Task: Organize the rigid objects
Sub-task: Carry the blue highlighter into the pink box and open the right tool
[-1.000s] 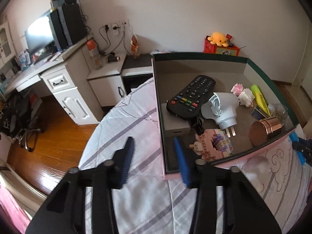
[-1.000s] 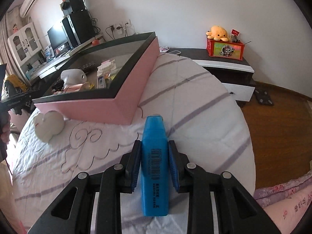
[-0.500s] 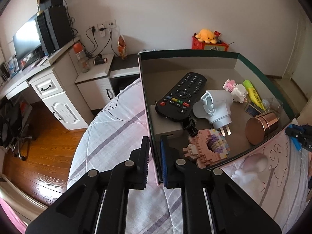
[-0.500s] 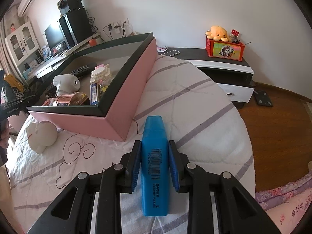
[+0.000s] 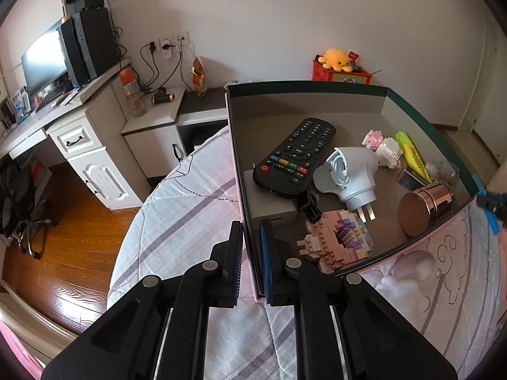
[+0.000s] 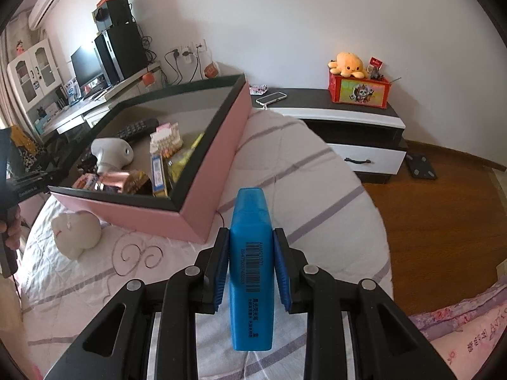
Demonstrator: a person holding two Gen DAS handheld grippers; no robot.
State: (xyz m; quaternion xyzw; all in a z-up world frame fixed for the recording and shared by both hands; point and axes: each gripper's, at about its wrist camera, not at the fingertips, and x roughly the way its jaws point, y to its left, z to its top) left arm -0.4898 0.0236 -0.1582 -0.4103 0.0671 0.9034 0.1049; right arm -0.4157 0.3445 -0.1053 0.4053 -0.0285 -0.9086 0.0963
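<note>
A pink box [image 5: 242, 171] with a dark rim sits on the bed. It holds a black remote [image 5: 296, 156], a white plug adapter [image 5: 351, 174], brick models [image 5: 336, 240], a yellow highlighter [image 5: 412, 155] and a copper jar [image 5: 423, 207]. My left gripper [image 5: 251, 255] is shut on the box's left wall near its front corner. My right gripper [image 6: 250, 264] is shut on a blue highlighter [image 6: 251, 262] and holds it above the bedspread, right of the box [image 6: 218, 161].
A white plush toy [image 6: 76, 232] lies on the bed in front of the box. A desk with a monitor [image 5: 44, 60] stands at the left. A low cabinet [image 6: 336, 120] with a red box and an orange plush stands behind the bed. Wooden floor surrounds the bed.
My left gripper moved onto the box's left wall and shut on it. My right gripper rose with the blue highlighter and now looks down into the box.
</note>
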